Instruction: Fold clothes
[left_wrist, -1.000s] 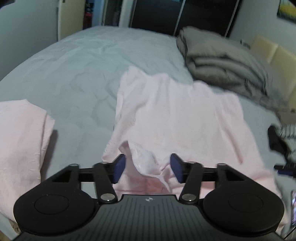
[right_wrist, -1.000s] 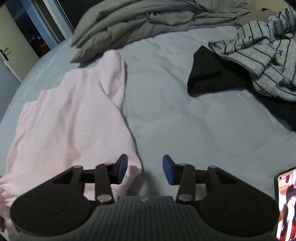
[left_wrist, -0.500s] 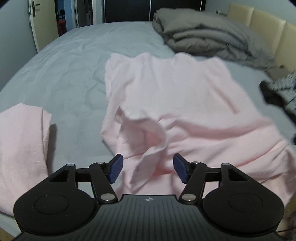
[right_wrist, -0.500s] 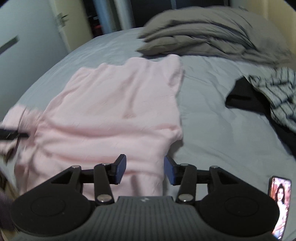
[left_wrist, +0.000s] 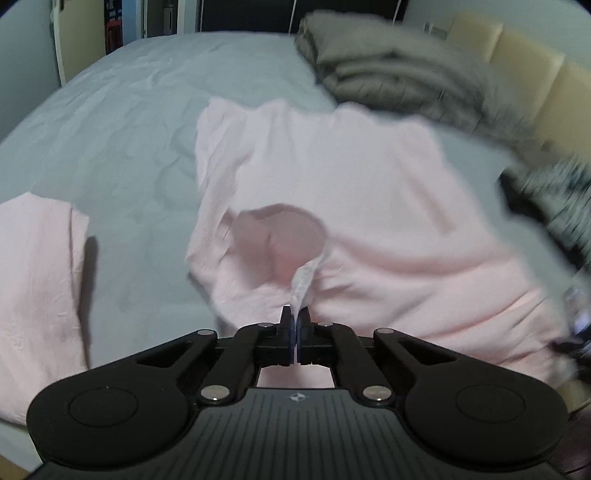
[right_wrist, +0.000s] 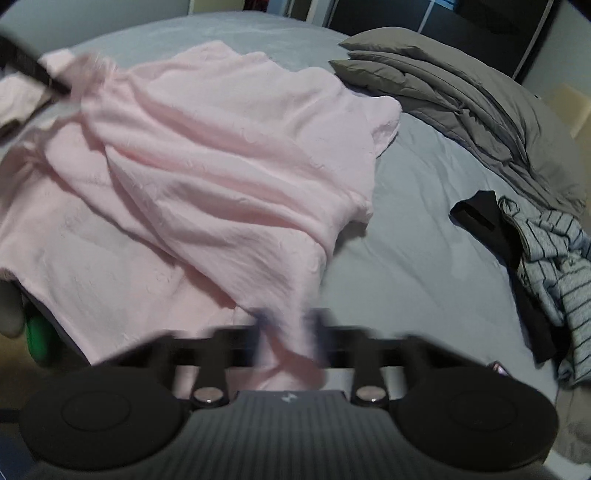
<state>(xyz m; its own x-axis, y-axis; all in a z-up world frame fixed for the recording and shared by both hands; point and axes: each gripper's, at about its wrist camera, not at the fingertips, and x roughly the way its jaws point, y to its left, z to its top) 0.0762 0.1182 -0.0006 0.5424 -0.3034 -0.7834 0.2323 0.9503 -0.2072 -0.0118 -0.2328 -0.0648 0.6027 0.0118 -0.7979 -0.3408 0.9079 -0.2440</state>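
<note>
A pale pink shirt (left_wrist: 369, 206) lies spread and rumpled on the grey bed sheet (left_wrist: 110, 140). My left gripper (left_wrist: 295, 328) is shut on a pinched fold of the shirt's near edge, beside a round opening in the cloth. In the right wrist view the same pink shirt (right_wrist: 221, 166) rises in taut folds. My right gripper (right_wrist: 291, 325) is blurred, and its fingers are closed in on a bunch of the shirt's near corner. The left gripper (right_wrist: 55, 83) shows as a dark blur at the shirt's far left corner.
A folded pink garment (left_wrist: 37, 295) lies at the left bed edge. A grey duvet (right_wrist: 461, 99) is piled at the head of the bed. A black garment (right_wrist: 480, 214) and a striped one (right_wrist: 554, 251) lie to the right. Something green (right_wrist: 38, 332) sits below the bed edge.
Both grippers were open over the shirt's near edge. Now the left has shut on a fold and the right has closed on the corner; the cloth is pulled up into folds.
</note>
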